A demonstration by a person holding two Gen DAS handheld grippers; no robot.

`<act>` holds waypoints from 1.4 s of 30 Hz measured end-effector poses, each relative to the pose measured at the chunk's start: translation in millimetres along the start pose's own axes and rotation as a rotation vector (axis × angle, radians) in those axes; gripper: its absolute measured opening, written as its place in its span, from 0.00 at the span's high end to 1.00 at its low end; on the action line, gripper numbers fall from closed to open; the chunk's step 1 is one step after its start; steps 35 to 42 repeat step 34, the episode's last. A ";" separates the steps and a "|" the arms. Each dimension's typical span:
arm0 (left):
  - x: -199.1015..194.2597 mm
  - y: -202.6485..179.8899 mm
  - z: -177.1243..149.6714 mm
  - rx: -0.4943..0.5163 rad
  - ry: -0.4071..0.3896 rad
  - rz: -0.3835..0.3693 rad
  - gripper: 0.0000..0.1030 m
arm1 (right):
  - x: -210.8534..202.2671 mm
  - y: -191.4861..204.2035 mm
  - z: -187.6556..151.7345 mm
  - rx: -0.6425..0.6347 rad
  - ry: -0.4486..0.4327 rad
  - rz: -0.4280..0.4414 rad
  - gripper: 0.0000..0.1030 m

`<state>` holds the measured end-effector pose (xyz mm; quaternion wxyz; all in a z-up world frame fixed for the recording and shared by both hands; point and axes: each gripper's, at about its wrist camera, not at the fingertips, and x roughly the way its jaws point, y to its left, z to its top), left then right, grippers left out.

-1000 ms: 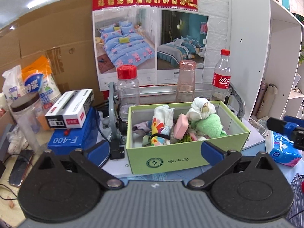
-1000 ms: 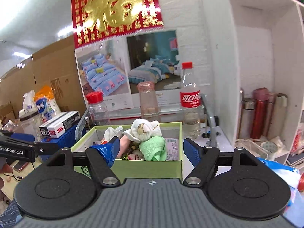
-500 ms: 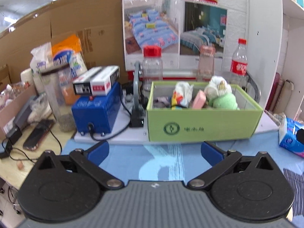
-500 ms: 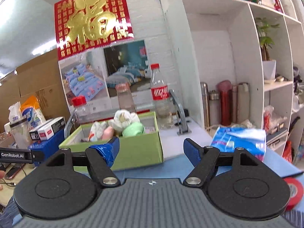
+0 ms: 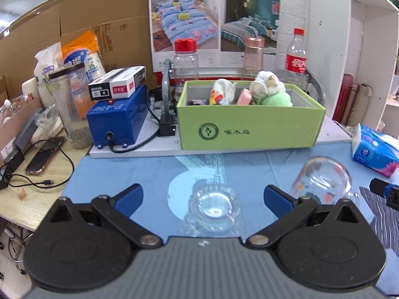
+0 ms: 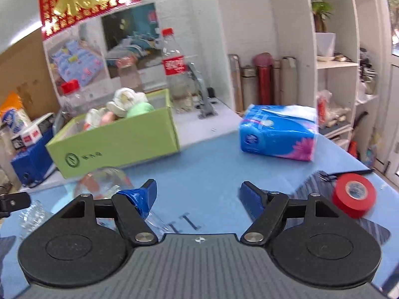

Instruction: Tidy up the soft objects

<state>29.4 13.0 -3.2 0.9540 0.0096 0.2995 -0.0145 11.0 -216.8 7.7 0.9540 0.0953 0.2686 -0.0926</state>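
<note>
Pulling back and down from the box is what marks this moment against the earlier frames. In the left wrist view, the light green cardboard box (image 5: 249, 129), which a second ago filled the middle of the frame just ahead of the tongs, is now seen farther off in the centre, on a white board. The soft objects (image 5: 251, 92), rolled cloths in white, pink, green and a flowered print, are piled inside it, rising above its rim. Bare blue tablecloth (image 5: 119, 169) has come into sight, and with it two clear glass cups: one upside down (image 5: 212, 206) low in the frame between the spread fingers of the left gripper (image 5: 203, 196), untouched by them, and a painted one lying on its side (image 5: 321, 174) at lower right. Nothing is pinched by the left tongs.

In the right wrist view, the box is now seen at middle left, tilted in the frame, where before it sat straight ahead. The right gripper (image 6: 198, 194) is held spread and empty over the cloth, its opening unchanged. A blue plastic pack of tissues (image 6: 276, 134) lies at right of centre and a red roll of tape (image 6: 354, 194) at lower right.

The withdrawal suggests that a soft object outside the box is being sought; the tissue pack is the likeliest candidate. The glasses lie between grippers and box and could be knocked.
</note>
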 end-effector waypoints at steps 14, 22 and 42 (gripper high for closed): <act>-6.1 -18.9 -23.1 0.025 0.045 -0.070 0.00 | -10.5 4.7 -20.9 -0.071 0.046 -0.072 0.41; -8.0 -14.4 -29.8 0.013 0.061 -0.061 0.00 | -15.5 5.6 -26.9 -0.071 0.049 -0.032 0.41; -10.2 -17.8 -42.6 0.023 0.063 -0.081 0.00 | -18.6 7.0 -37.5 -0.081 0.053 -0.008 0.41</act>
